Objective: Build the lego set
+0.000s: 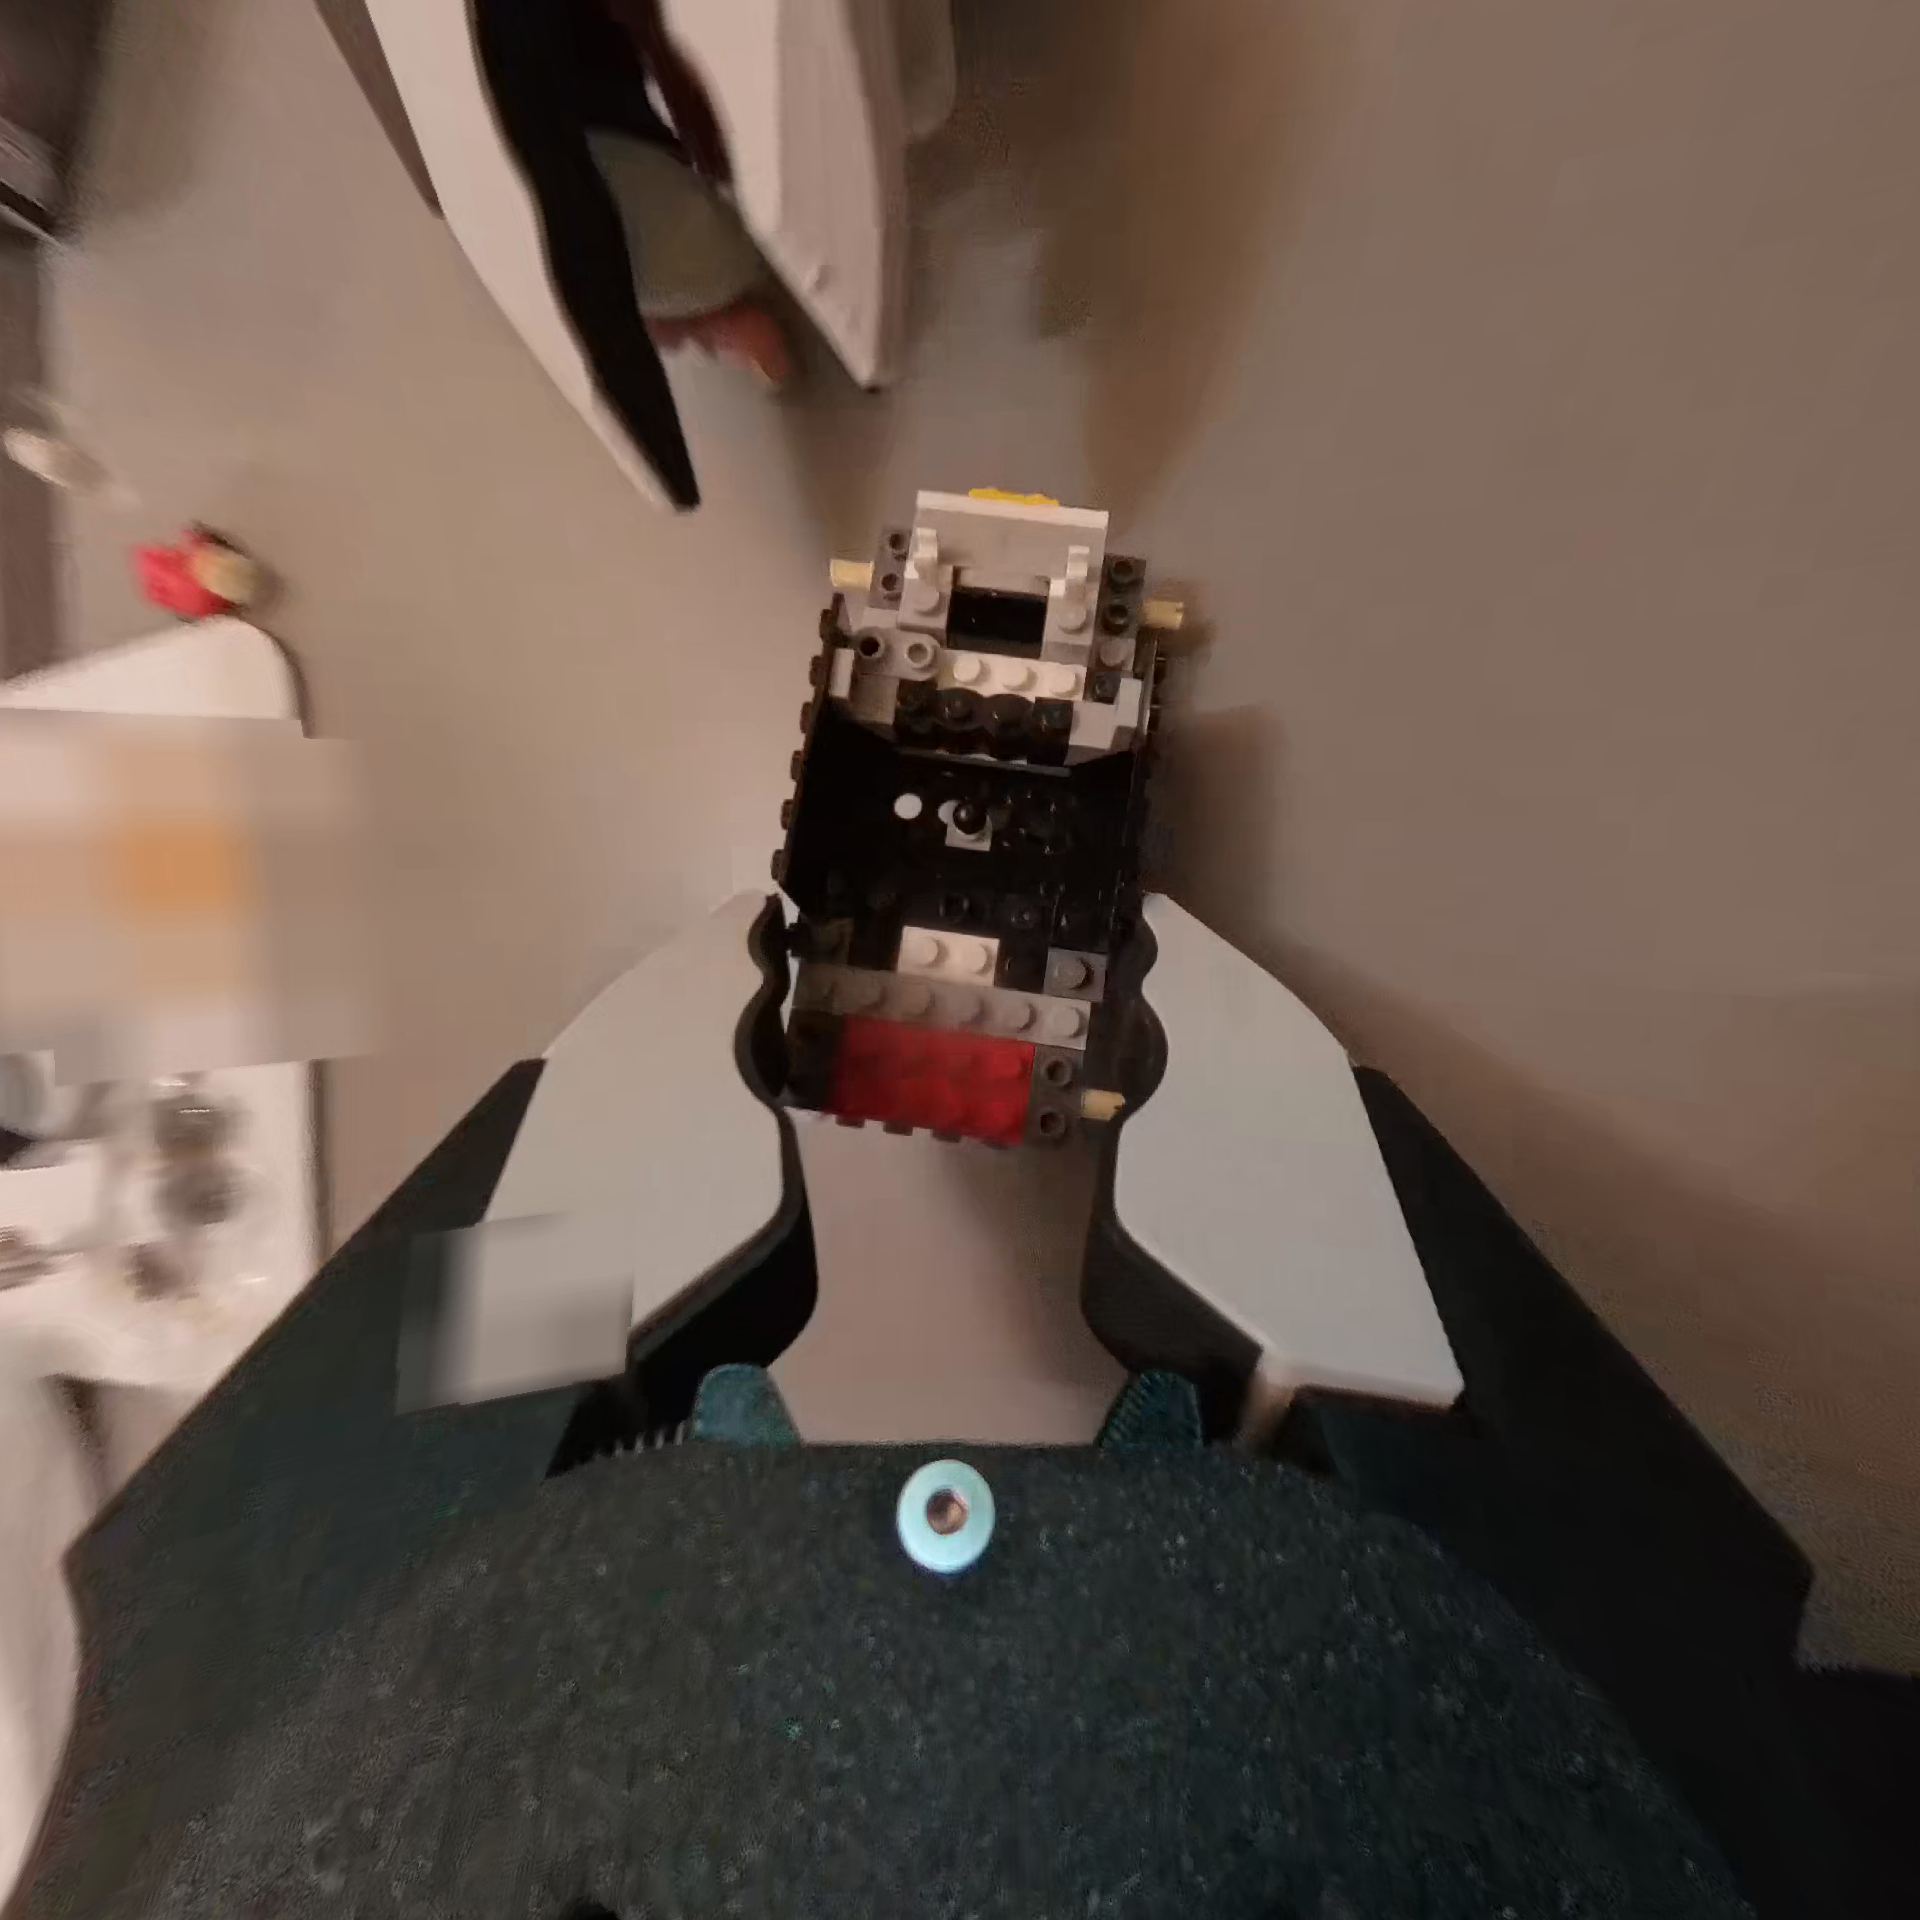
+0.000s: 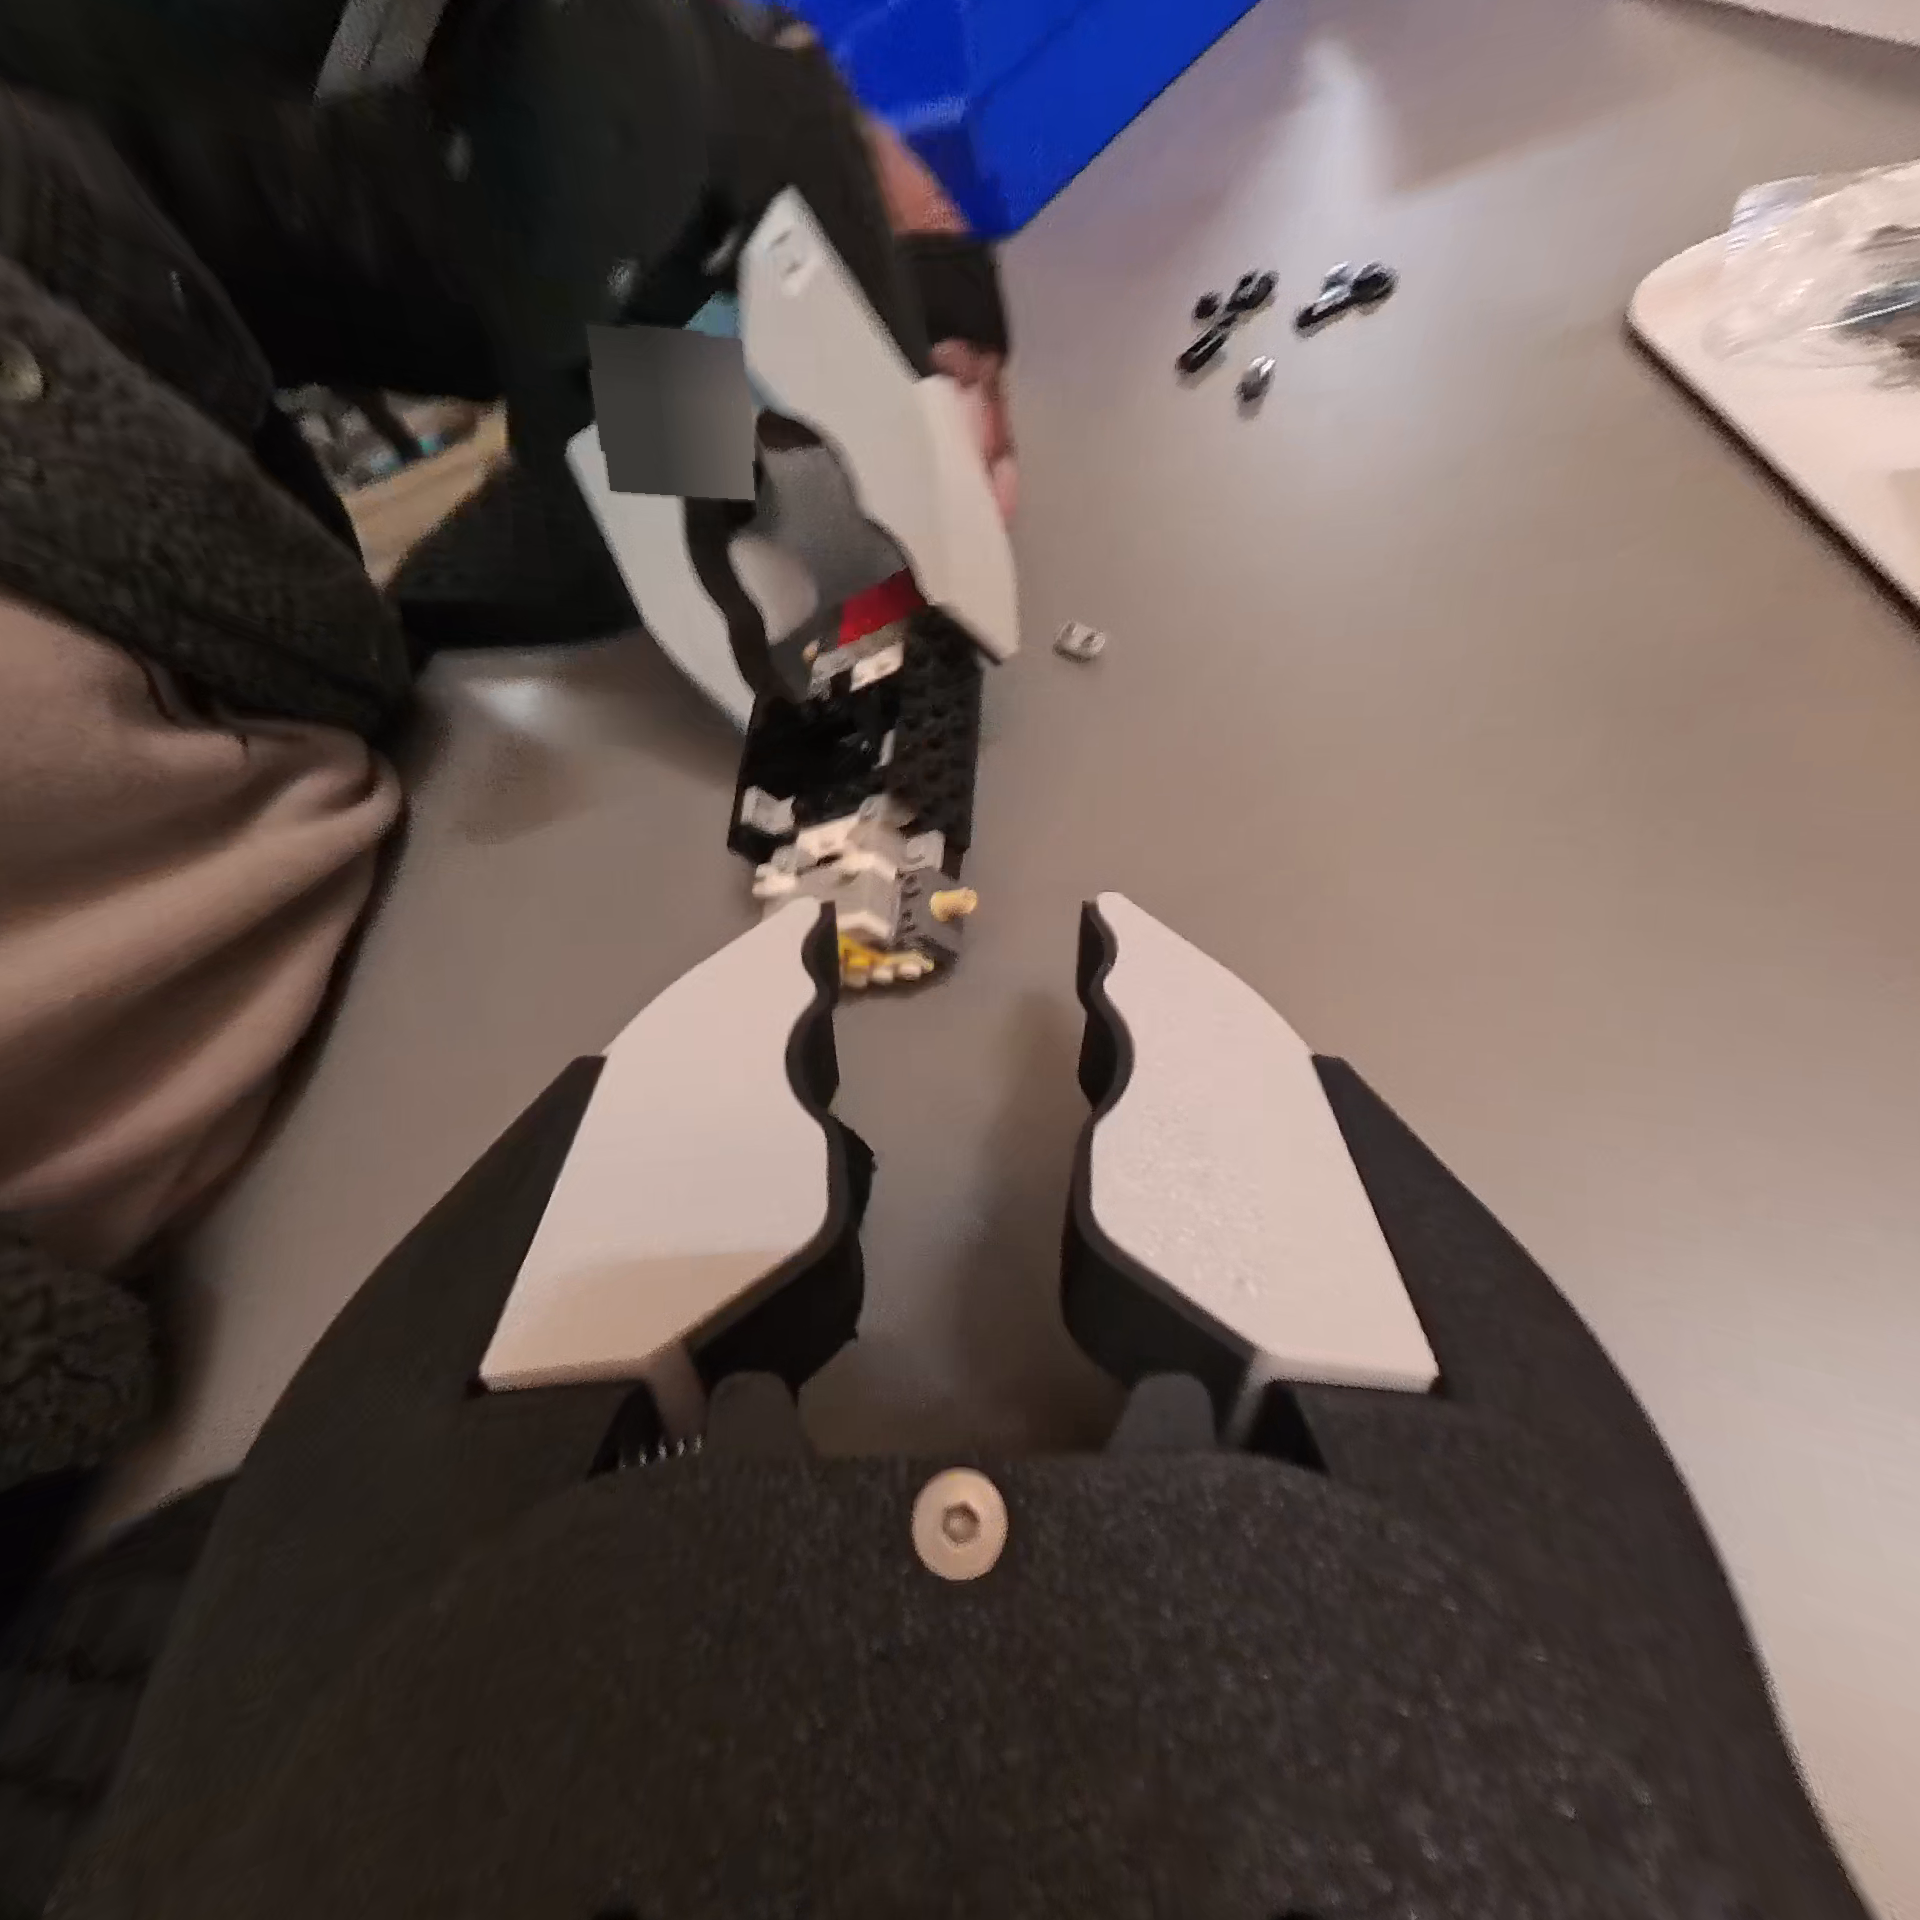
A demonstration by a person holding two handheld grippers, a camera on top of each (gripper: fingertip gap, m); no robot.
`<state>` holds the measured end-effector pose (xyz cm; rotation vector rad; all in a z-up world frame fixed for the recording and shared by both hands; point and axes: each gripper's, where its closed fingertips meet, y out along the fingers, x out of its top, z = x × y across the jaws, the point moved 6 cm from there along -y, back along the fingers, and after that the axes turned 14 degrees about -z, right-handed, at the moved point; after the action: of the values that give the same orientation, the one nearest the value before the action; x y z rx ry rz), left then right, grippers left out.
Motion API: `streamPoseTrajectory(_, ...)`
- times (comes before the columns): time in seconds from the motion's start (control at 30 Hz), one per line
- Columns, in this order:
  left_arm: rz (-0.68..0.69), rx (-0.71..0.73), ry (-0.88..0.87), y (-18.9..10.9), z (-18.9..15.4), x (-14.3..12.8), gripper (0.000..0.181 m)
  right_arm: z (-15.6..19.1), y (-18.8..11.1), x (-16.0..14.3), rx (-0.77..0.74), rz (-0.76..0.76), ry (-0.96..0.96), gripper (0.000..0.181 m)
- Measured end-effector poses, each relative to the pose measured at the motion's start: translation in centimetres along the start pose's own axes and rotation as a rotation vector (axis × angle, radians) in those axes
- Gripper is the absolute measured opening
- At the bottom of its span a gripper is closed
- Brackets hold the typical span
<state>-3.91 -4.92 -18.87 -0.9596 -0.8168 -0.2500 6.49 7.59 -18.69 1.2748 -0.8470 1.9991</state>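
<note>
A partly built lego model (image 1: 966, 831) of black, grey and white bricks, with a red block at its near end and a yellow piece at the far end, fills the centre of the left wrist view. My left gripper (image 1: 956, 935) is shut on its near end, one finger on each side. In the right wrist view the model (image 2: 831, 758) lies low over the grey table (image 2: 1351, 831), held by the left gripper (image 2: 883, 634). My right gripper (image 2: 956, 914) is open and empty, its tips just short of the model's yellow end. It also shows in the left wrist view (image 1: 774, 431), beyond the model.
Several small black pieces (image 2: 1278, 312) and a small grey piece (image 2: 1081, 639) lie on the table to the right. A white tray (image 2: 1787, 364) with bagged parts sits at the far right, a blue bin (image 2: 1018, 94) behind. A red piece (image 1: 187, 571) lies by a white tray (image 1: 156, 675). A person's sleeve (image 2: 156, 831) is at left. My hands' fingertips stand some 8 cm from each other. The right tips stand about 20 cm off the red piece (image 1: 187, 571).
</note>
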Motion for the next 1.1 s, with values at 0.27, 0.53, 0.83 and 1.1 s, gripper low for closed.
streamPoseTrajectory(0.27,-0.001,0.158,0.197,-1.0,-0.4,2.2,0.061,0.7,1.5,1.1,-0.064,-0.027,0.122,0.057)
streamPoseTrajectory(0.53,-0.027,0.136,0.200,-0.8,-0.9,1.9,0.060,0.7,2.4,0.0,0.014,0.027,0.127,0.036)
streamPoseTrajectory(0.83,-0.084,0.023,-0.029,0.3,-1.0,0.1,0.060,0.8,3.0,0.0,-0.031,0.075,0.011,0.030)
streamPoseTrajectory(1.1,-0.160,-0.083,-0.170,1.2,-0.9,0.0,0.060,1.5,3.6,0.7,-0.079,0.338,-0.298,0.033)
